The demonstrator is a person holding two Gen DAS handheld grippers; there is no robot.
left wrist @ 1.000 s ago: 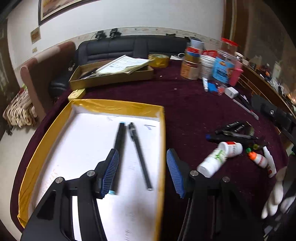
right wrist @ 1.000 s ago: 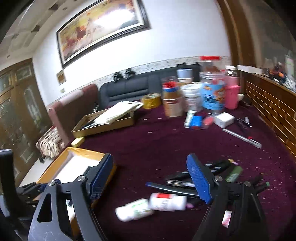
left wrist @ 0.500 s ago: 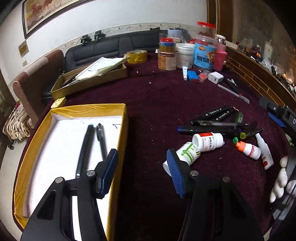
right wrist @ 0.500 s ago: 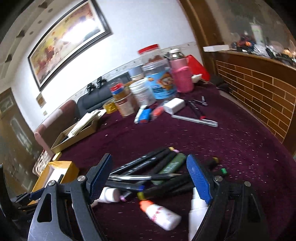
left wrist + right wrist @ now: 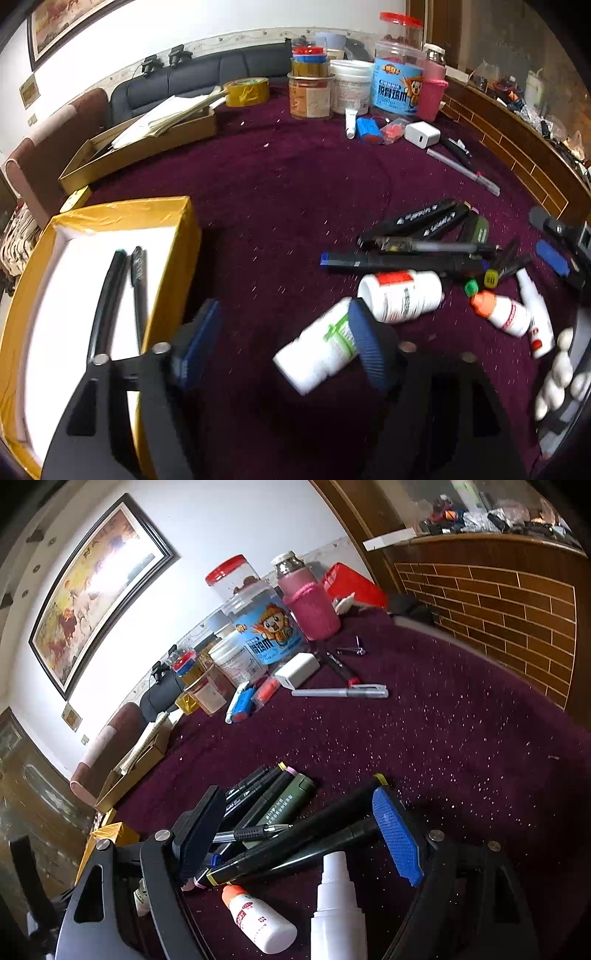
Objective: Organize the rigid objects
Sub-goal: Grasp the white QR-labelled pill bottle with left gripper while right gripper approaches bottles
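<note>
Maroon tablecloth [image 5: 280,192]: left gripper [image 5: 284,343] (jaws just widened, empty) and right gripper [image 5: 306,834], agape, are aimed at markers [image 5: 295,843]; closure is needed next.

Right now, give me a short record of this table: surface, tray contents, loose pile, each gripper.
surface: maroon cloth
tray: gold-edged tray, white inside, holds two black pens
loose pile: black markers, two white pill bottles, orange-capped dropper bottle, white spray bottle
back of table: jars and tubs, tape roll, white charger
left gripper: jaws just widened, empty, over the cloth next to a pill bottle
right gripper: open, empty, over the markers
</note>
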